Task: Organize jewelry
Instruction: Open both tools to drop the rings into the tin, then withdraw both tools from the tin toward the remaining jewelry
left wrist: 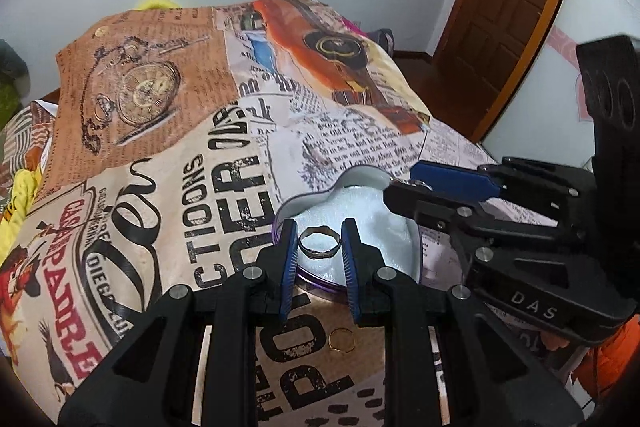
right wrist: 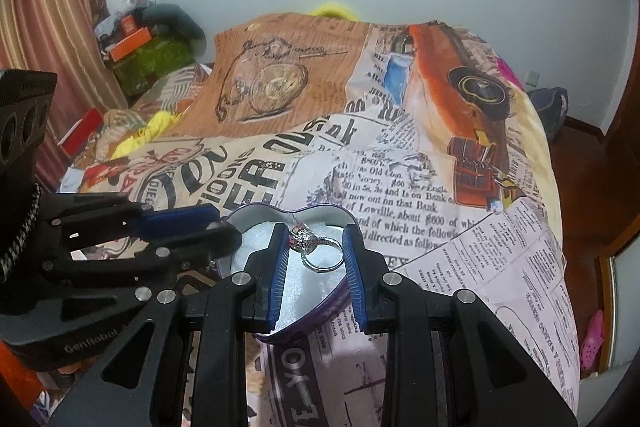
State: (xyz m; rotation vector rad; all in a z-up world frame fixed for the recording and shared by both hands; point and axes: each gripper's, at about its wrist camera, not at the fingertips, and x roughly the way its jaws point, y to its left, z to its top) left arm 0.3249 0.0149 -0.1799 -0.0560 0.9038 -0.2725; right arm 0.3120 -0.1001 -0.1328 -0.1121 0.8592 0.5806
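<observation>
The silver ring (right wrist: 320, 251), with its stone cluster, lies on the white padding inside the heart-shaped tin (right wrist: 256, 217), which sits on the printed bedspread (right wrist: 280, 163). In the left wrist view a plain band (left wrist: 319, 243) shows over the same padding; whether it is the same ring from another side I cannot tell. A gold ring (left wrist: 341, 339) lies outside the tin, just beside its near edge, on the bedspread. The right gripper (right wrist: 316, 259) has its fingers apart, straddling the silver ring without clearly touching it. The left gripper (left wrist: 319, 259) also has its fingers apart, framing the band over the tin. Both grippers crowd the tin, so they could knock one another. The tin rests on soft bedding and may tip or slide if a finger presses its rim, which would spill the ring into the folds. The gold ring is thin and lies flat on cloth, so a pinch could skid it away or catch the fabric instead.
</observation>
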